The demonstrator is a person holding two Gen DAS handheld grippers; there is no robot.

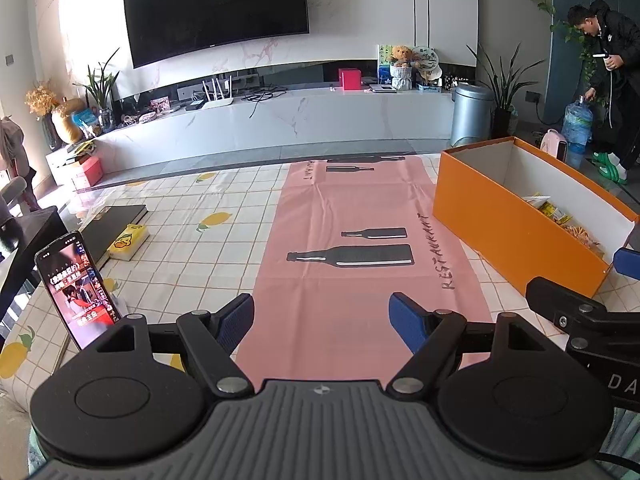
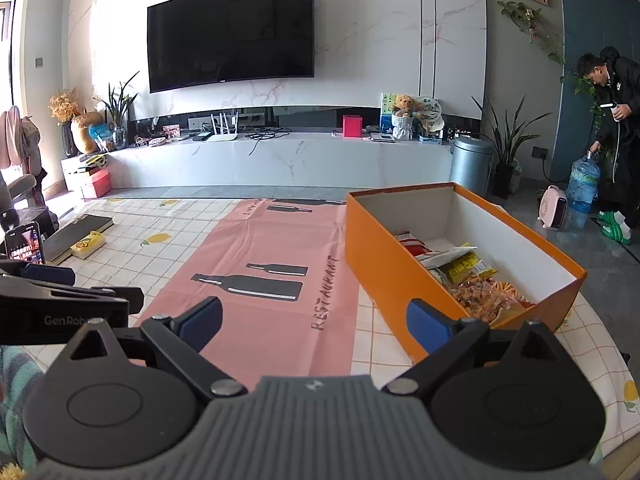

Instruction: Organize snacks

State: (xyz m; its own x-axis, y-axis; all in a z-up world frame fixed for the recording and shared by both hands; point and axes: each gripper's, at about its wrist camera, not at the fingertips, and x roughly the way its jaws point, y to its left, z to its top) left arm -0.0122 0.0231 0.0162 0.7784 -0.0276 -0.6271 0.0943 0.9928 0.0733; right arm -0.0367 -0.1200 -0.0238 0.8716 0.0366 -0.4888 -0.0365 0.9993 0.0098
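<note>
An orange box (image 2: 384, 268) with a white inside stands on the table at the right. Several snack packets (image 2: 468, 276) lie in it. The box also shows in the left wrist view (image 1: 500, 228), with snack packets (image 1: 560, 216) inside. My left gripper (image 1: 322, 320) is open and empty above the pink mat (image 1: 352, 260). My right gripper (image 2: 316, 320) is open and empty, between the pink mat (image 2: 272, 280) and the box's near corner. The left gripper's side shows at the left of the right wrist view (image 2: 68, 304).
A phone (image 1: 76, 288) stands propped at the table's left. A yellow packet (image 1: 128, 242) and a dark flat book (image 1: 116, 220) lie at far left. A TV and a white console stand behind. A person (image 1: 612, 80) bends over a water jug at far right.
</note>
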